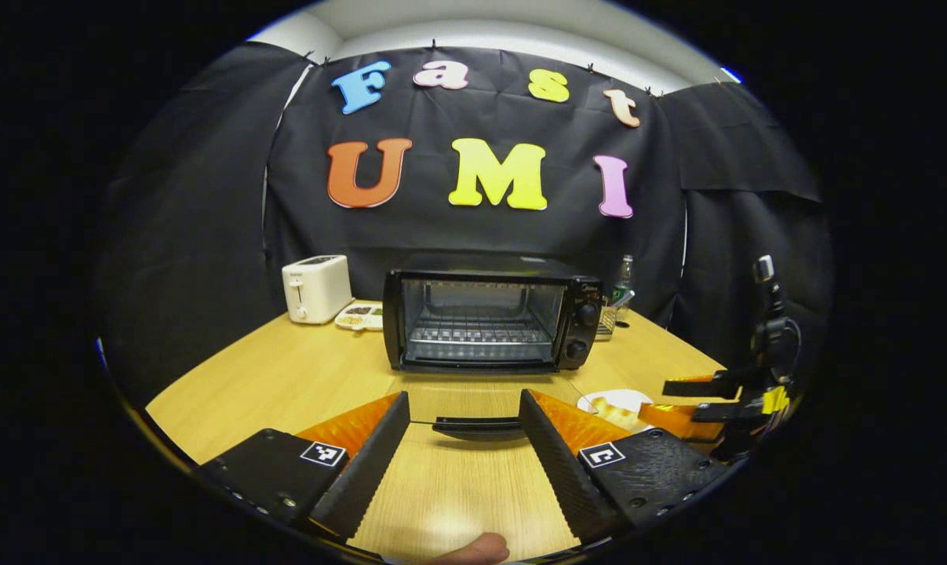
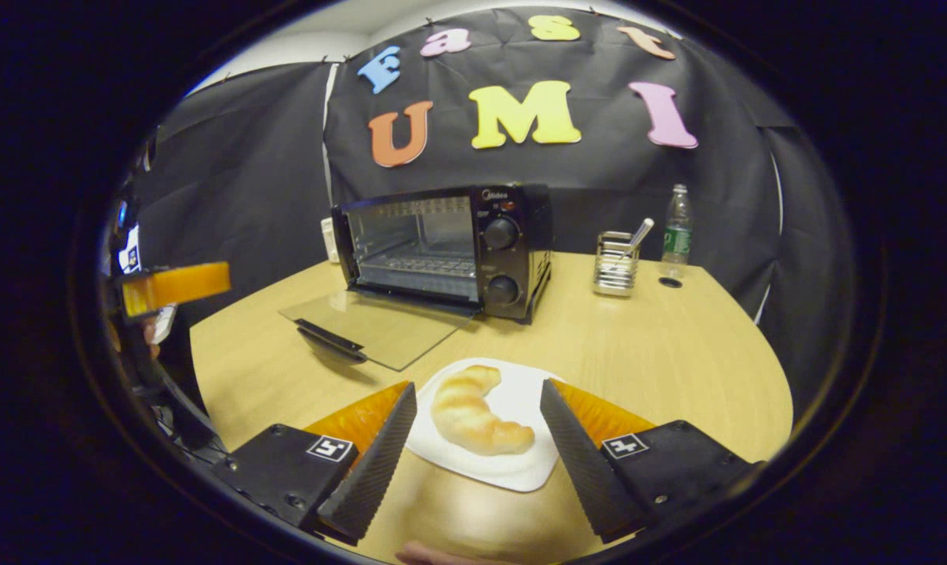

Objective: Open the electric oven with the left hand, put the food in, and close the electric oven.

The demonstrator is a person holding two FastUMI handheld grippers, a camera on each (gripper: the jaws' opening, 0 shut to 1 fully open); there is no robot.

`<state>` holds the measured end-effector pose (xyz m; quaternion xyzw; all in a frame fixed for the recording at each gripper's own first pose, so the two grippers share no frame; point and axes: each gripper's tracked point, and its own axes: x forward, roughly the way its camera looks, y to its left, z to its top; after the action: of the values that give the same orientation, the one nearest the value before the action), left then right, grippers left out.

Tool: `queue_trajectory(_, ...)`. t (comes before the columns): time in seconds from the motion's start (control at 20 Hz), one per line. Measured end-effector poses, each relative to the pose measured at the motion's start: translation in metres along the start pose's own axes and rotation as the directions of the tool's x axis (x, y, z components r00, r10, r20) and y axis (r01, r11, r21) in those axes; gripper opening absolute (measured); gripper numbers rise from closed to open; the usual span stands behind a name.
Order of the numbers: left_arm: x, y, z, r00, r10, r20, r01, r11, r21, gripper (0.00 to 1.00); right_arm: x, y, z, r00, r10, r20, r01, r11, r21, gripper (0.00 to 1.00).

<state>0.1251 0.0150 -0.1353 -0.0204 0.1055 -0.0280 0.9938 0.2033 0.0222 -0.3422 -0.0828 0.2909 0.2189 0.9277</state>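
The electric oven (image 2: 446,247) stands at the back of the wooden table (image 2: 661,353), its glass door (image 2: 379,323) folded down flat toward the front, handle (image 1: 477,426) at the near edge. The left gripper (image 1: 464,428) is spread wide and holds nothing, the handle lying crosswise between its fingers. The right gripper (image 2: 478,420), also spread wide and empty, straddles the croissant (image 2: 473,416) on a white plate (image 2: 512,467). The right gripper is clearly the nearer to the food. The croissant's long axis runs roughly along the fingers, curving toward the oven, which lies ahead and left.
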Motion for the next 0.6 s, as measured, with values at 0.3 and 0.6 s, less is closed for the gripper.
queue_trajectory(0.3, -0.065, -0.003, 0.052, 0.989, -0.09, 0.116, 0.095, 0.995, -0.033, 0.92, 0.03, 0.015, -0.018, 0.984, 0.135, -0.116, -0.134, 0.991, 0.019, 0.95)
queue_trajectory(0.6, -0.094, -0.01, 0.055, 0.983, -0.127, 0.131, 0.129, 0.992, -0.01, 0.93, 0.045, 0.01, -0.022, 0.97, 0.089, -0.228, -0.088, 0.996, 0.015, 0.74)
